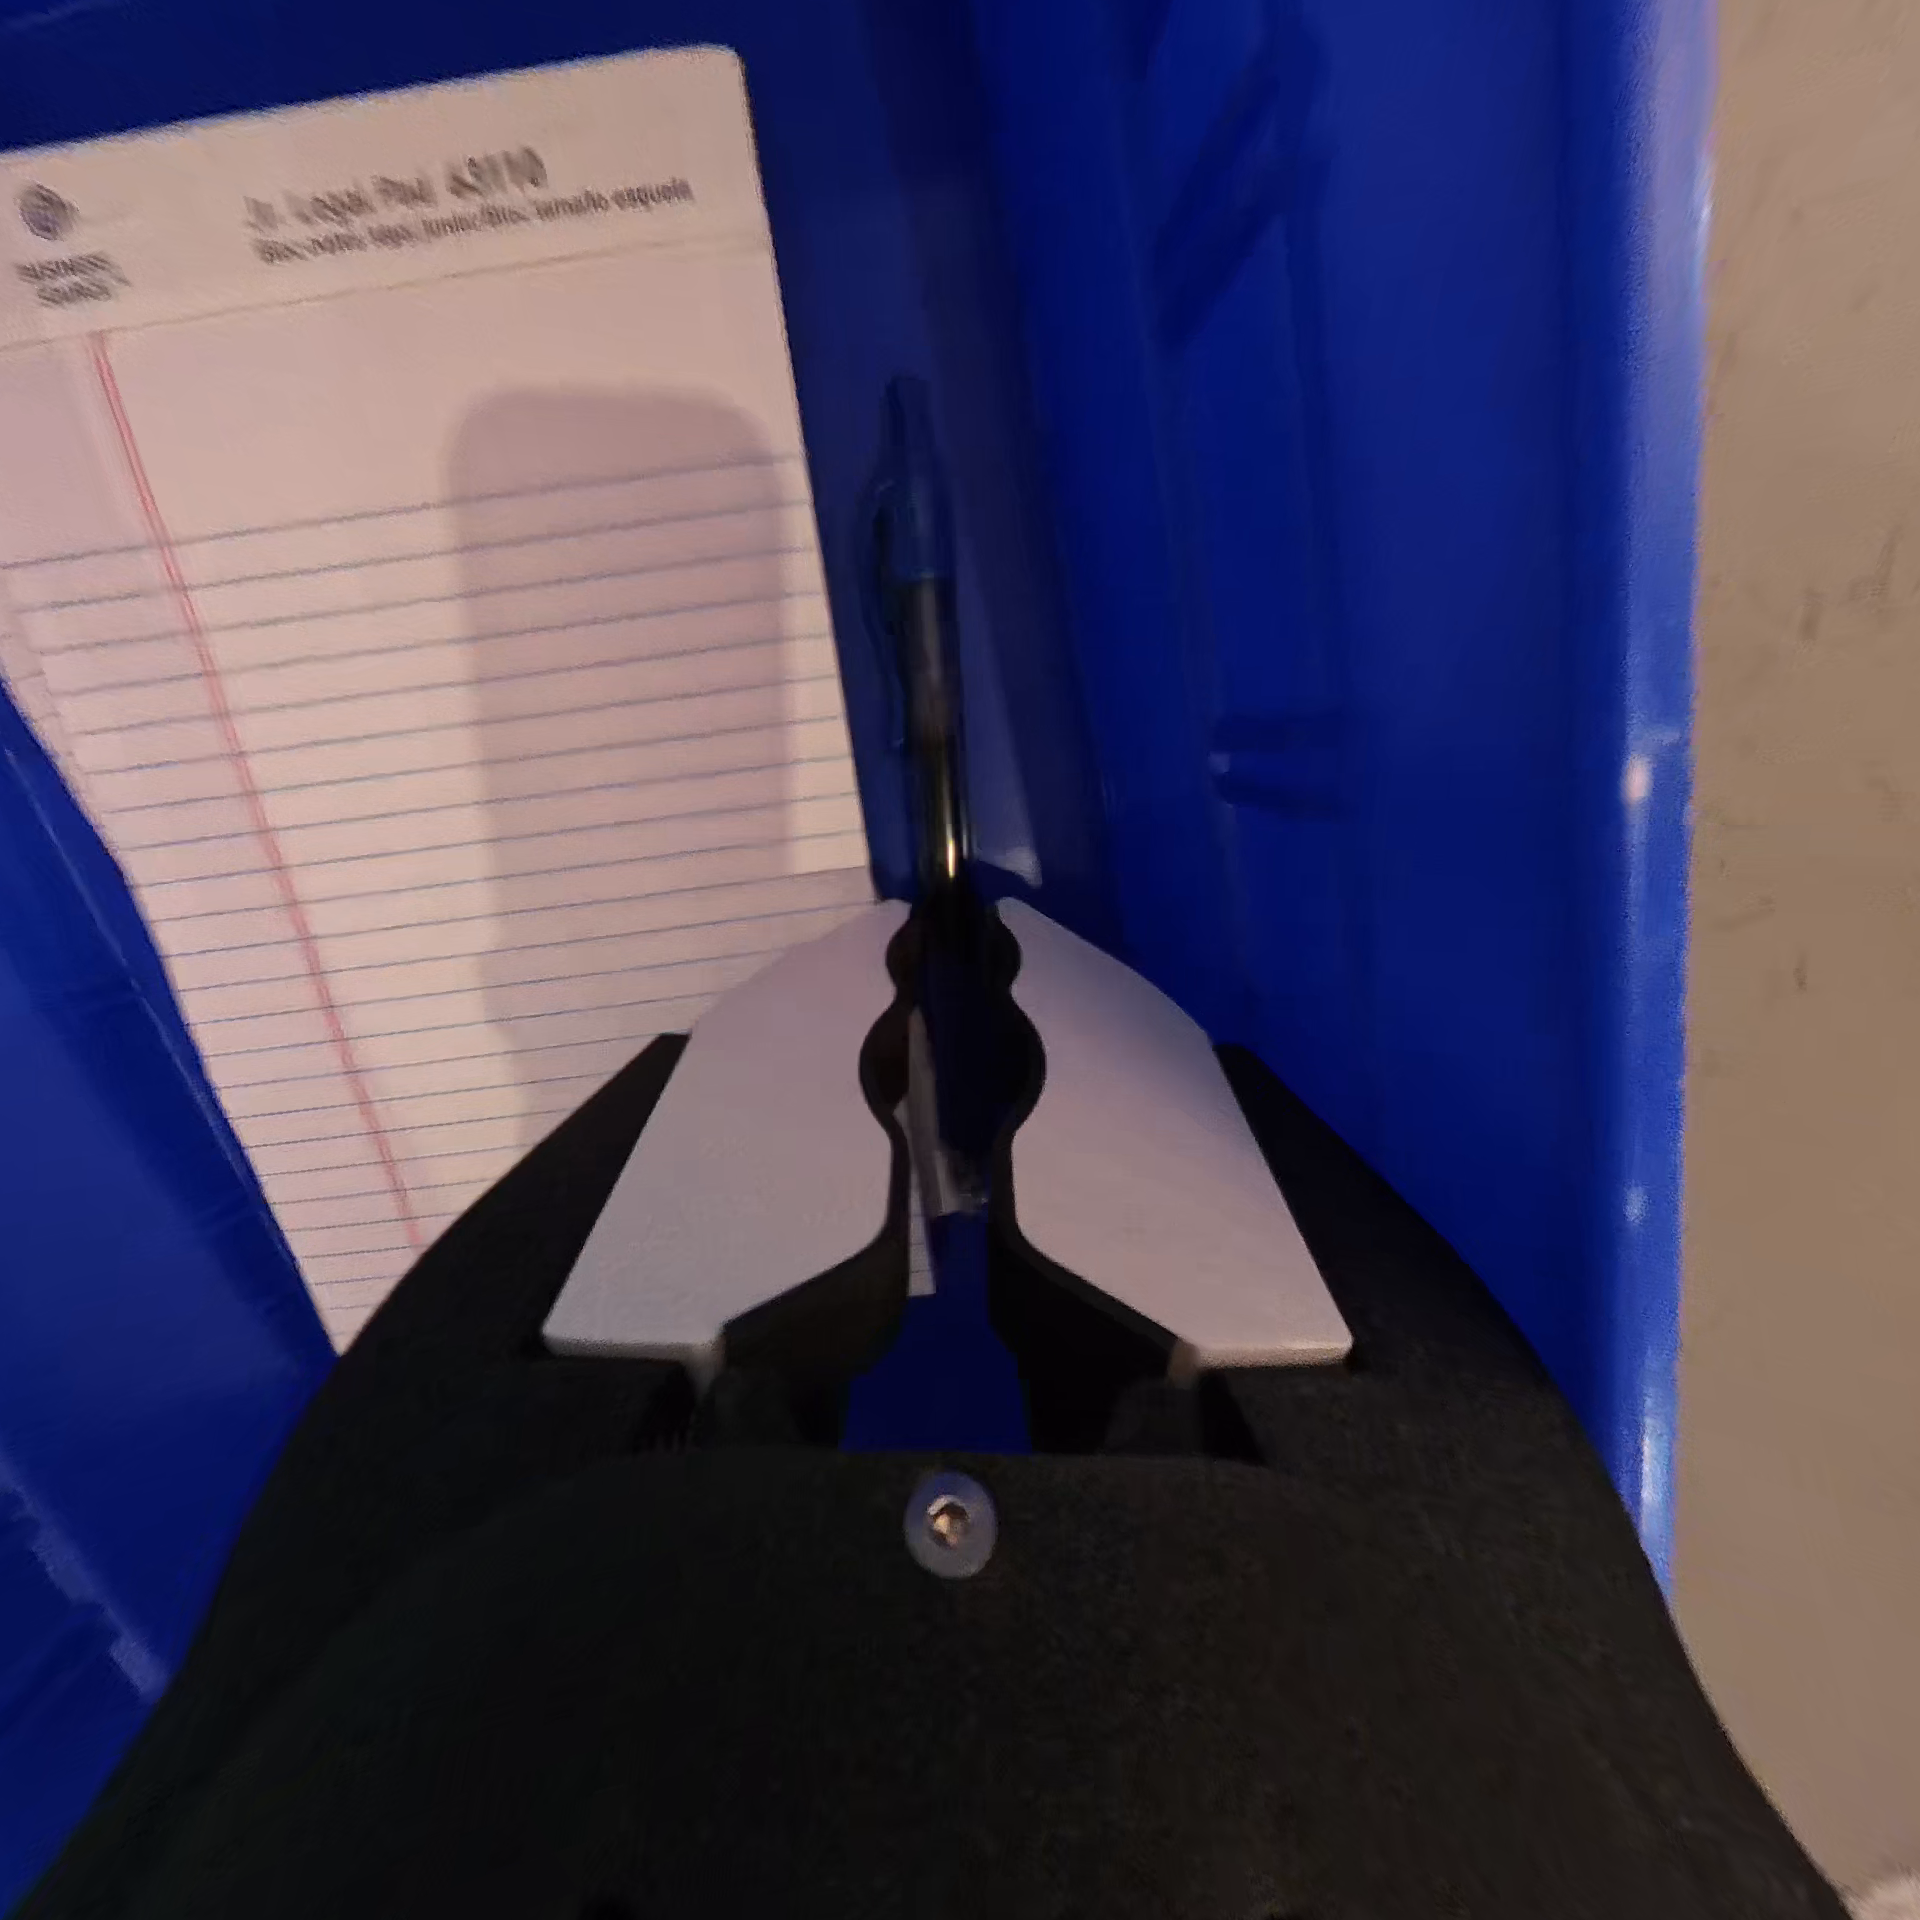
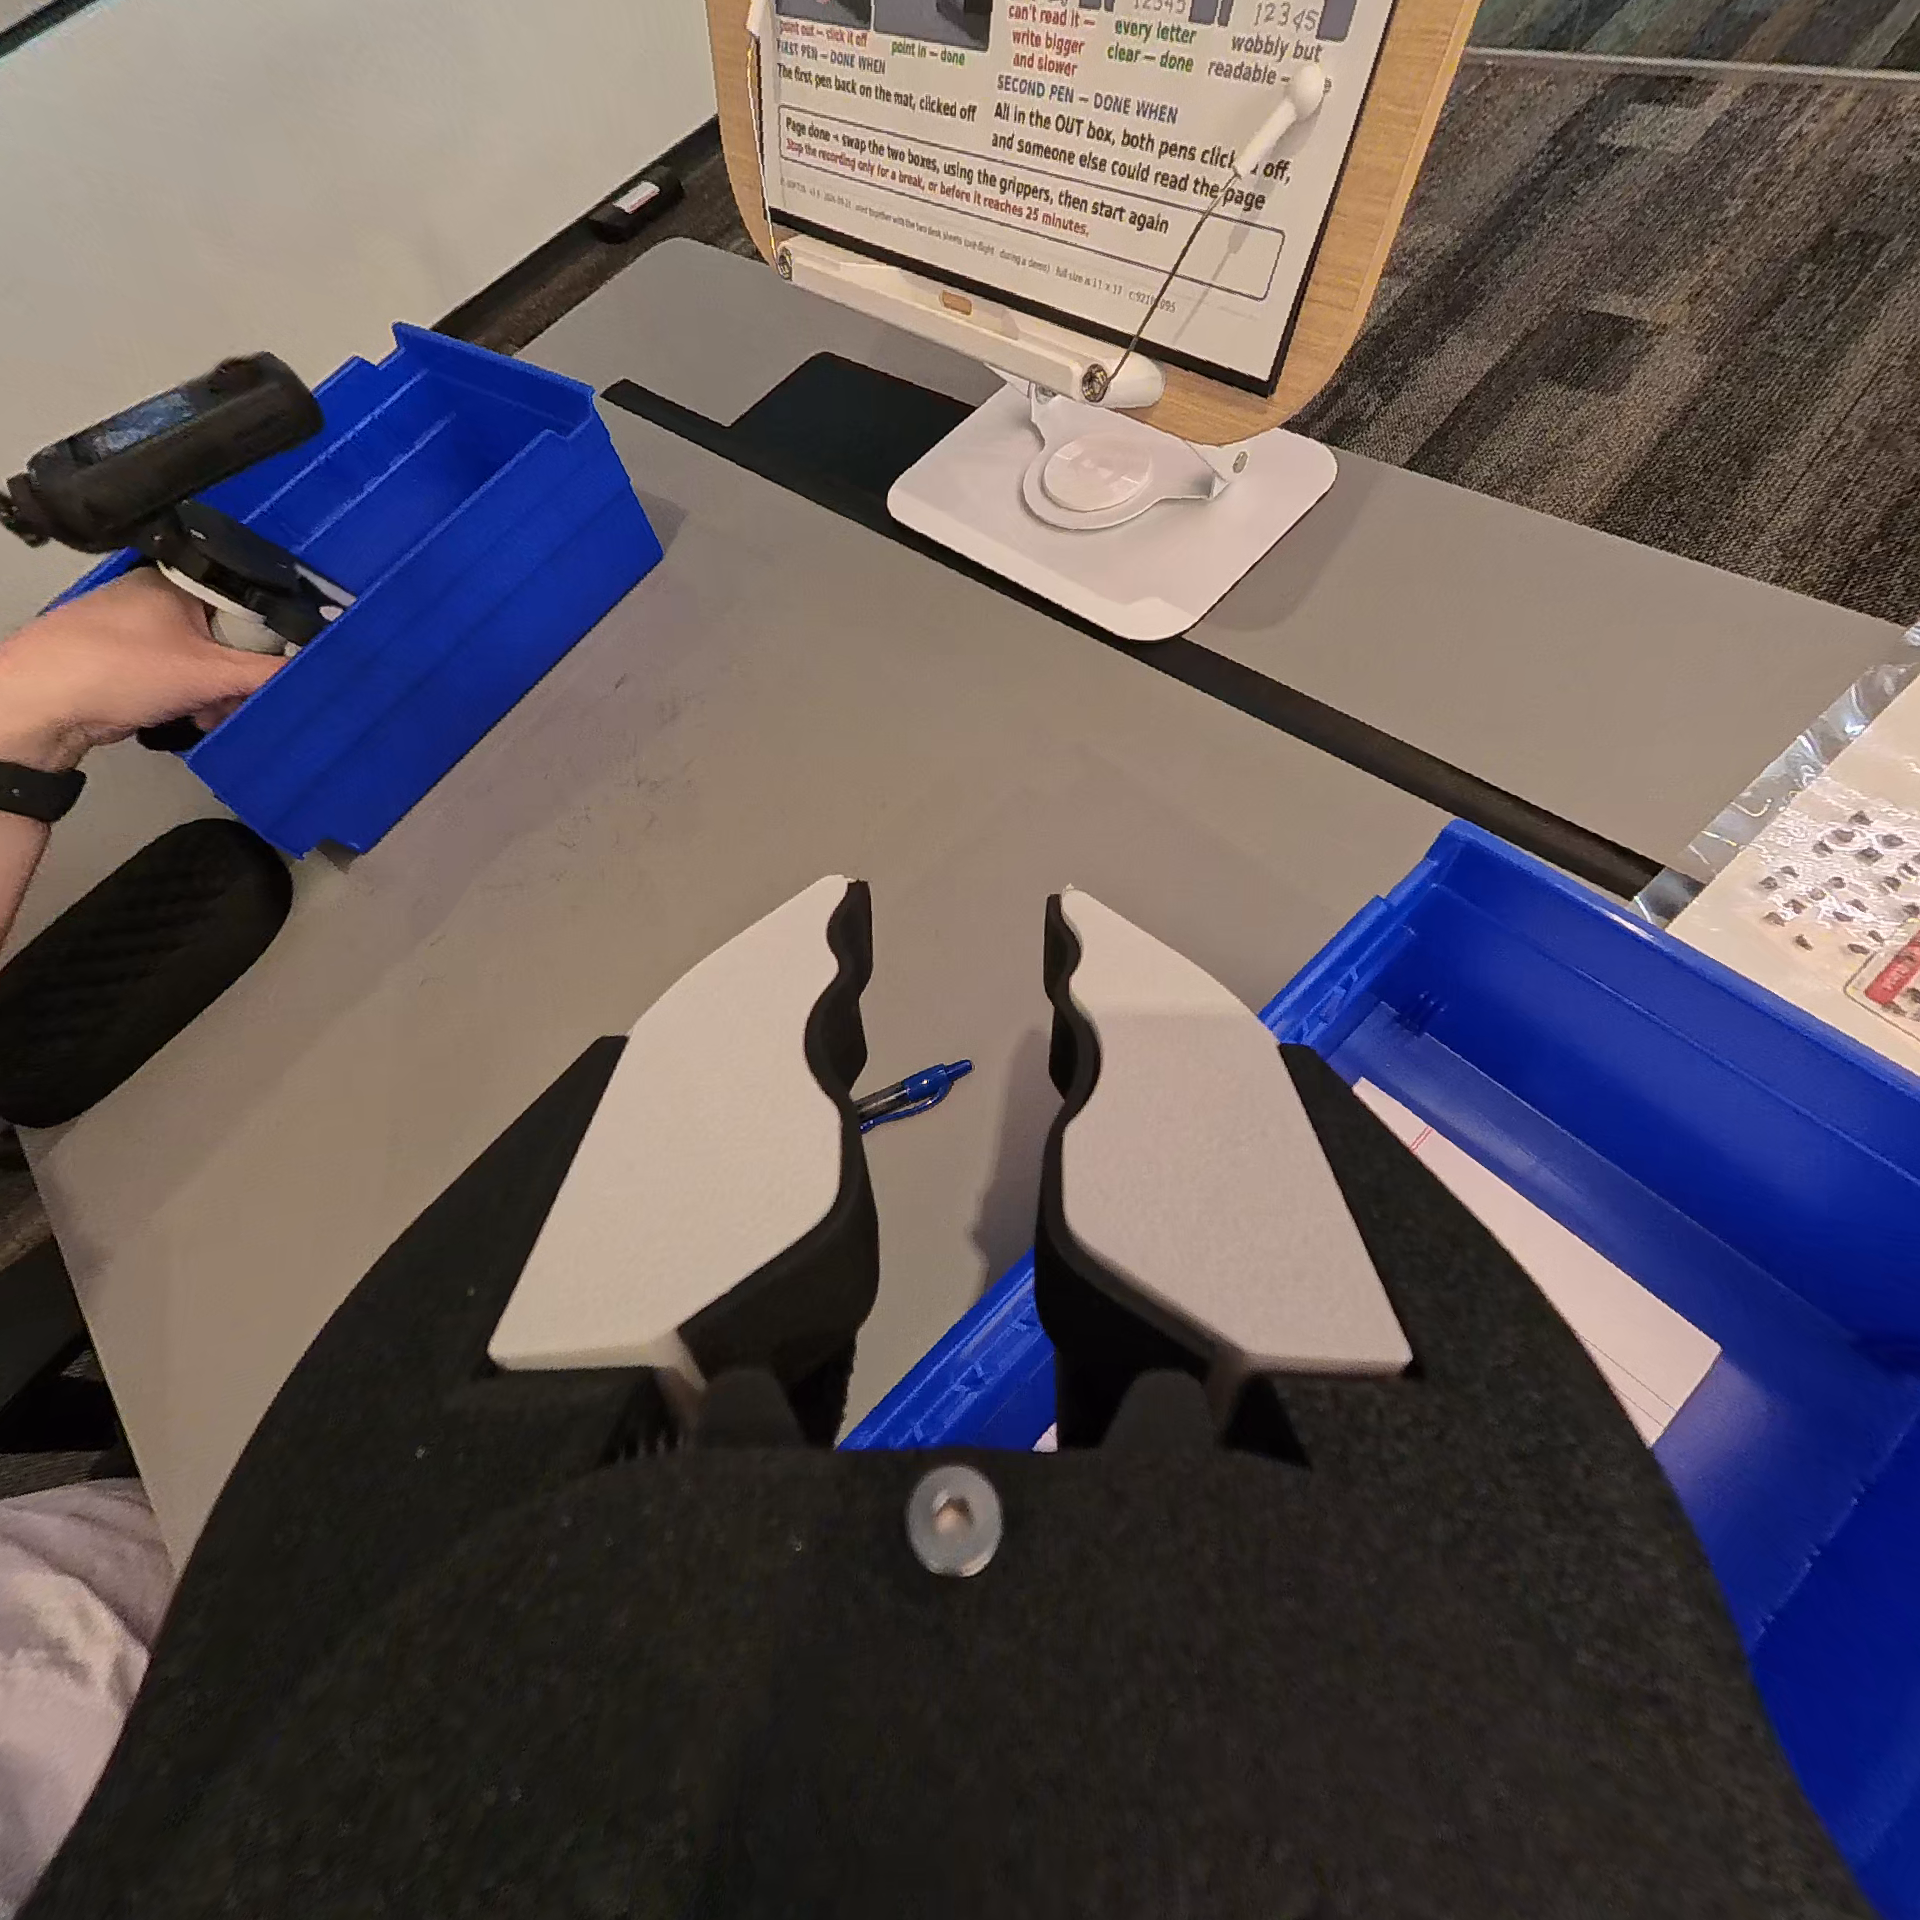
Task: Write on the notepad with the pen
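In the left wrist view my left gripper is inside a blue bin, shut on a dark blue pen that points forward along the fingers. A white lined notepad lies in the bin just left of the pen. In the right wrist view my right gripper is open and empty above the grey table. A second blue pen lies on the table between and beyond its fingers. The left gripper shows far left, reaching into that blue bin.
A second blue bin with a white sheet in it stands at the right. A white stand holds an instruction board at the back. A black wrist rest lies at left. A foil-covered tray sits far right. About 50 cm separates my left fingertips from my right.
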The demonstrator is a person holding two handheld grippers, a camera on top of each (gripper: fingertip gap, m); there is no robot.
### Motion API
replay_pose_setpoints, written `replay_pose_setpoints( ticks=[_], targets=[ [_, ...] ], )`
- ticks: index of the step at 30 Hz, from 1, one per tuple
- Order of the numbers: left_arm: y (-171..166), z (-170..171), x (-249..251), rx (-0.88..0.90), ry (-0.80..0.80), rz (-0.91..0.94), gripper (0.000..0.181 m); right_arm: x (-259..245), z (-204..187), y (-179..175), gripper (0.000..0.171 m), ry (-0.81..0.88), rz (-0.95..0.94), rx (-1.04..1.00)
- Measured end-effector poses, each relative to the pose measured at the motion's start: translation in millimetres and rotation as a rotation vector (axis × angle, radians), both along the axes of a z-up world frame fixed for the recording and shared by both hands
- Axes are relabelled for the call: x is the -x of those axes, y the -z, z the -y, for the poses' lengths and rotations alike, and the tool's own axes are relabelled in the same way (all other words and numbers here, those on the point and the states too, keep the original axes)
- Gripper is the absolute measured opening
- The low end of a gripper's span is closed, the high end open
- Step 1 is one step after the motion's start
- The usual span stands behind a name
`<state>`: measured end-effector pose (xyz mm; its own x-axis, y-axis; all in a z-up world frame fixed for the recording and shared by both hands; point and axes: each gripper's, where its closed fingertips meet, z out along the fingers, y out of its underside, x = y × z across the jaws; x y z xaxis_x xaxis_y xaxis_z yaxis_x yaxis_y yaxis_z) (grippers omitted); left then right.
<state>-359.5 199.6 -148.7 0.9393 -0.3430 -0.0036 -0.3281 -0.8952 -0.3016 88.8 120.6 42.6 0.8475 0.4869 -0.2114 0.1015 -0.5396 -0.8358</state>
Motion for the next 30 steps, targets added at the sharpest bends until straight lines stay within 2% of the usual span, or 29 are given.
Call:
replay_pose_setpoints(
  ticks=[6, 9, 13, 16, 19, 21, 23, 27, 30],
  targets=[
    [-1.7, 3.7, -1.1, 0.062, 0.004, 0.096, 0.01, -2.5, 0.7, 0.0, 0.031, 0.006, -0.004, 0.0],
    [-18.4, 2.2, -1.7, 0.023, -0.007, 0.186, 0.01, -4.3, 1.0, -1.1, 0.031, 0.011, -0.008, -0.005],
    [-67.5, 0.0, 4.7, -0.084, -0.022, 0.301, 0.01, -7.4, 1.1, -1.3, 0.032, 0.018, -0.011, -0.005],
    [-125.2, 10.2, 7.2, -0.196, -0.024, 0.394, 0.009, -10.3, 1.3, -1.7, 0.032, 0.026, -0.013, -0.007],
    [-188.4, 40.5, -33.7, -0.327, 0.101, 0.506, 0.009, -12.9, 0.5, -4.2, 0.032, 0.035, -0.013, -0.017],
    [-198.9, 64.2, -81.6, -0.333, 0.231, 0.512, 0.01, -13.5, -0.2, -4.4, 0.032, 0.038, -0.013, -0.017],
    [-180.3, 79.7, -134.0, -0.283, 0.291, 0.509, 0.01, -12.9, -0.4, -3.4, 0.032, 0.037, -0.008, -0.013],
    [-98.1, 95.9, -225.7, -0.111, 0.311, 0.499, 0.01, -14.5, 0.3, 1.4, 0.033, 0.051, 0.039, 0.002],
    [-41.8, 102.9, -268.7, -0.007, 0.301, 0.453, 0.01, -16.2, 2.5, 2.6, 0.034, 0.055, 0.068, 0.005]
  ],
)
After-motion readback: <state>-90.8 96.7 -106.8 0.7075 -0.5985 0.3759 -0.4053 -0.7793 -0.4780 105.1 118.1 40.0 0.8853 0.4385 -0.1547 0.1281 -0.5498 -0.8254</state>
